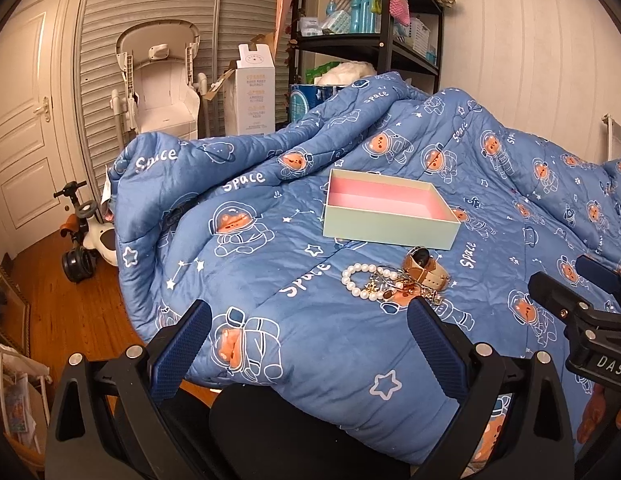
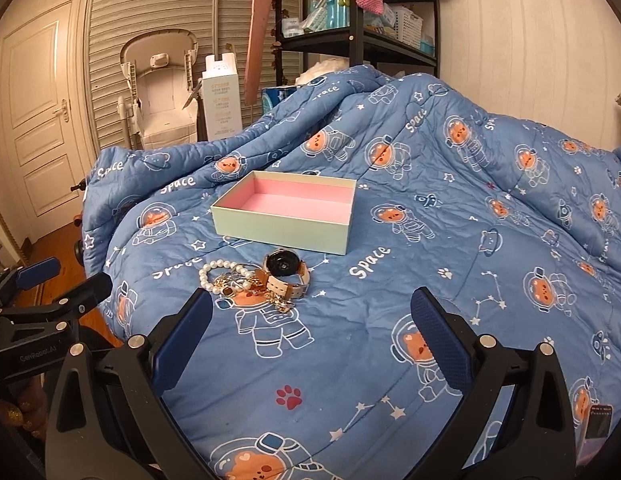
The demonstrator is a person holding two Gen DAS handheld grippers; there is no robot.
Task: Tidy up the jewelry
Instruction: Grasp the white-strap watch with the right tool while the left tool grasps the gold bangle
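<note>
**Tangled Jewelry Waits on a Soft Quilt, Box Empty**

Both grippers hover low over the bed, jaws spread wide and holding nothing. From the left wrist view the left gripper (image 1: 310,344) sits just short of the jewelry pile (image 1: 394,280), with its right-hand finger (image 1: 434,344) close to the heap's near edge. The right gripper (image 2: 310,336) hangs near the same heap, which lies toward its left finger (image 2: 182,340).

On the blue space-print quilt (image 2: 450,240), the pile gathers a pearl bracelet (image 2: 214,274), a watch (image 2: 284,266) with a pale strap, and a knot of small gold pieces (image 2: 250,286) that cannot be told apart at this size. Beyond the pile stands the mint box (image 2: 284,228), its pink inside bare, so the sorting looks not yet begun.

Trouble, if it comes, probably starts with the tangle. The pearls, the chains and the watch strap touch or overlap, so closing on one piece may drag its neighbours along and scatter them across the quilt. A thin chain may also slip from the broad textured pads, or the pads may pinch a fold of cloth instead. The quilt is soft and creased, and a dropped piece could sink into a fold. The light box rests on uneven padding, so a nudge from either gripper may tip or shift it. With both grippers near one small heap, they could also knock together.
</note>
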